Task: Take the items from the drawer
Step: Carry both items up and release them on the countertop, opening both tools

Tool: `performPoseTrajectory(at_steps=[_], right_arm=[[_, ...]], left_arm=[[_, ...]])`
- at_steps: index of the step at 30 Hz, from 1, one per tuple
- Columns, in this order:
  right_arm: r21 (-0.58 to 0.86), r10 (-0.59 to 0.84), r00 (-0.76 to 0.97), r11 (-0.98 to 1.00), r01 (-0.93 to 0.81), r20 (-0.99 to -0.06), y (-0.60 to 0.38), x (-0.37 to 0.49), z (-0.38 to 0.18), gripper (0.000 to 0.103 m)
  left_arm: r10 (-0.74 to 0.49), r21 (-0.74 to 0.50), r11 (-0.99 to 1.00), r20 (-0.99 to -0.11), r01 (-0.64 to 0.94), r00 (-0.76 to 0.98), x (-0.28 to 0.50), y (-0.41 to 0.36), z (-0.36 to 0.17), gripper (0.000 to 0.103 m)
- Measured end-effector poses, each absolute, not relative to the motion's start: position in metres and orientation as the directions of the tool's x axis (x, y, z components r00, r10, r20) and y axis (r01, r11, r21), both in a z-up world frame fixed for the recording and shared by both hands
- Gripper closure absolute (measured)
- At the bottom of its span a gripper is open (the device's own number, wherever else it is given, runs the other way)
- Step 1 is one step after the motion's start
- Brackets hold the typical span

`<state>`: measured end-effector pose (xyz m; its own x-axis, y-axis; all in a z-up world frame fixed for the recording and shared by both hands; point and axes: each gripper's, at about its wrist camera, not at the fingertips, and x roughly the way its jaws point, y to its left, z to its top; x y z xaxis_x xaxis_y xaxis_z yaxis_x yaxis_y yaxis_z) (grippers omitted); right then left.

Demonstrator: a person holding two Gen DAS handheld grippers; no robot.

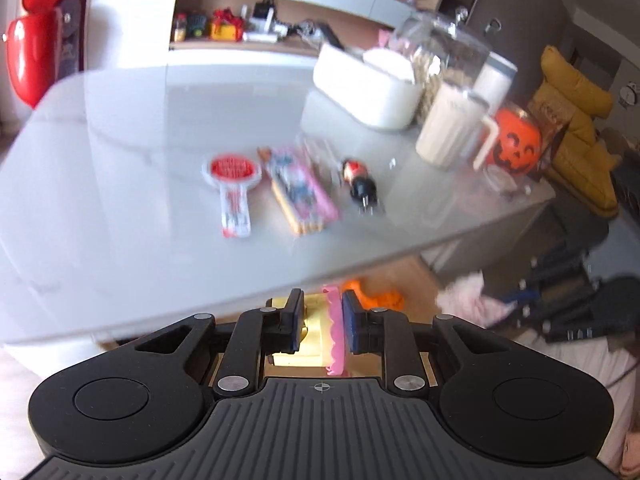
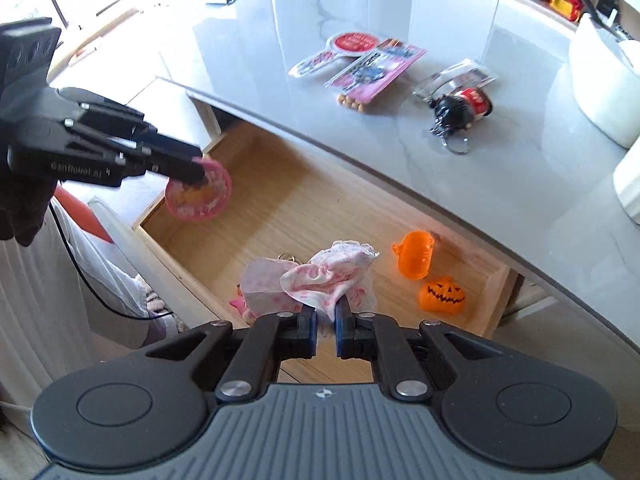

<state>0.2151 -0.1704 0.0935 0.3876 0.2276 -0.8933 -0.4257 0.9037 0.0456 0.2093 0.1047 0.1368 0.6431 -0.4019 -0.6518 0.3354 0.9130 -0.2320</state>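
A: What's in each hand-held gripper?

B: The left hand-held gripper (image 1: 321, 326) is clamped on a pink-rimmed disc (image 2: 199, 191). The right hand-held gripper (image 2: 326, 326) pinches a pink cloth (image 2: 320, 276), its jaws nearly together.

A: And the drawer (image 2: 280, 216)?

B: Open under the bench (image 2: 460, 184). Two orange toys (image 2: 440, 294) lie at its right; three packets (image 1: 298, 190) lie on the bench.

Open wooden drawer (image 2: 304, 216), pink cloth (image 2: 320, 276) inside
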Motion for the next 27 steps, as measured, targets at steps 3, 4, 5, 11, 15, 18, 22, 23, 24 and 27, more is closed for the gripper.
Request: performPoseTrajectory(at_steps=[3, 4, 5, 11, 15, 18, 22, 23, 24, 27], right_arm=[[0.065, 0.247, 0.415, 0.912, -0.406, -0.876, -0.181, 0.209, 0.09, 0.095], [0.073, 0.253, 0.418, 0.913, -0.401, -0.872, -0.186, 0.207, 0.089, 0.095], [0.078, 0.258, 0.422, 0.915, -0.397, -0.869, -0.189, 0.205, 0.085, 0.095], [0.096, 0.265, 0.456, 0.928, -0.36, -0.85, -0.204, 0.193, 0.078, 0.095], [0.088, 0.241, 0.468, 0.942, -0.325, -0.85, -0.211, 0.2, 0.079, 0.095], [0.08, 0.225, 0.472, 0.948, -0.308, -0.853, -0.21, 0.207, 0.078, 0.095], [0.057, 0.202, 0.494, 0.955, -0.293, -0.845, -0.203, 0.221, 0.077, 0.095], [0.048, 0.194, 0.511, 0.957, -0.285, -0.837, -0.202, 0.227, 0.079, 0.095], [0.038, 0.185, 0.532, 0.961, -0.275, -0.826, -0.202, 0.233, 0.082, 0.095], [0.017, 0.157, 0.599, 0.973, -0.232, -0.785, -0.205, 0.254, 0.092, 0.095]], left_arm=[[-0.334, -0.198, 0.942, -0.588, 0.27, 0.736, 0.245, 0.106, 0.153, 0.079], [-0.308, -0.2, 0.951, -0.575, 0.235, 0.758, 0.259, 0.108, 0.149, 0.079], [-0.289, -0.211, 0.956, -0.57, 0.203, 0.769, 0.27, 0.112, 0.141, 0.079], [-0.234, -0.29, 0.953, -0.512, 0.09, 0.826, 0.291, 0.126, 0.092, 0.077], [-0.17, -0.304, 0.952, -0.432, 0.035, 0.886, 0.28, 0.136, 0.092, 0.076], [-0.182, -0.35, 0.935, -0.354, 0.05, 0.917, 0.271, 0.149, 0.098, 0.076], [-0.151, -0.389, 0.921, -0.339, 0.007, 0.929, 0.26, 0.171, 0.098, 0.076], [-0.149, -0.398, 0.917, -0.346, -0.001, 0.926, 0.258, 0.175, 0.097, 0.076], [-0.164, -0.415, 0.91, -0.354, 0.002, 0.921, 0.254, 0.182, 0.096, 0.076], [-0.223, -0.432, 0.901, -0.375, 0.044, 0.9, 0.241, 0.188, 0.09, 0.076]])
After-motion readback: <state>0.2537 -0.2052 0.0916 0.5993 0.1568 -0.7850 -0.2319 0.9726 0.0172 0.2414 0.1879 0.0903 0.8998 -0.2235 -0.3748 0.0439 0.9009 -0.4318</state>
